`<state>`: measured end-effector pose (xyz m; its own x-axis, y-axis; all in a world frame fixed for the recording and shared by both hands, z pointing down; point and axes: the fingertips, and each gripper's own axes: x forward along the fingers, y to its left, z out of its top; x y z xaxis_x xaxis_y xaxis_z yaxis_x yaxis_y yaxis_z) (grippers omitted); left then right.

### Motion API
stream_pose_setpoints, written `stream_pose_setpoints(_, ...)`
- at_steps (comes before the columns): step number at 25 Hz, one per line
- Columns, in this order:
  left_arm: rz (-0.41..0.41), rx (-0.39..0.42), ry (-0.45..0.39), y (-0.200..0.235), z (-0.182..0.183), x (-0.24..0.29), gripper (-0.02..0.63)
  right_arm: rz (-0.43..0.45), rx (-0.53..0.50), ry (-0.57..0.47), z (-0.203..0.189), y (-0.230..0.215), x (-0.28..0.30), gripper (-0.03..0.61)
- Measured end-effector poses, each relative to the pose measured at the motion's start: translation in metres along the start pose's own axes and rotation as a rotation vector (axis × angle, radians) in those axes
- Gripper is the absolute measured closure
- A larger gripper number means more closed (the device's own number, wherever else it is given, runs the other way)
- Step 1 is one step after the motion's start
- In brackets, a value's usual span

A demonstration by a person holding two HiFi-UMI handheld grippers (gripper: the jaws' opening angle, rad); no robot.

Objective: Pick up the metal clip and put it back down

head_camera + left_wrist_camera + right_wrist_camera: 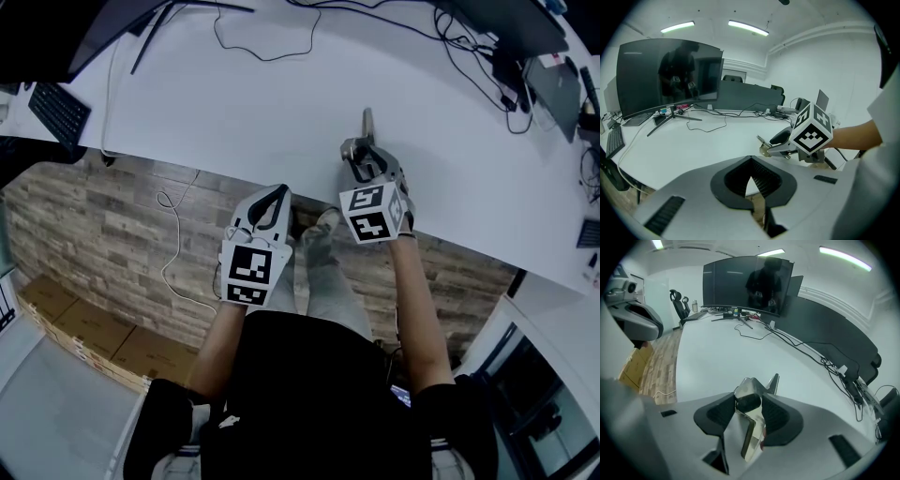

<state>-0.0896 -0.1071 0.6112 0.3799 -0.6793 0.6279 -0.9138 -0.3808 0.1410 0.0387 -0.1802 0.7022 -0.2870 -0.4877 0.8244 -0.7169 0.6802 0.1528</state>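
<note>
I have open white desk [262, 112] left of and beyond the metal clip [367, 124]; tangled cables [469, 47] and a monitor [516, 19] block the far right, a keyboard [58, 112] the left.

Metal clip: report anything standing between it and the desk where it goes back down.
Nothing visible does. The metal clip is gripped in the right hand-held gripper over bare white desk; the cables lie farther back, clear of it.
</note>
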Motion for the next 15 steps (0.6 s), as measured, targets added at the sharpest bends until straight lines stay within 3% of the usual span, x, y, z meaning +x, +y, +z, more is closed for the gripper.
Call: stream_pose_setpoints(15, -0.001, 0.01, -0.028, -0.001, 0.018, -0.002, 0.604, -0.012, 0.014, 0.003, 0.002, -0.007, -0.012, 0.45)
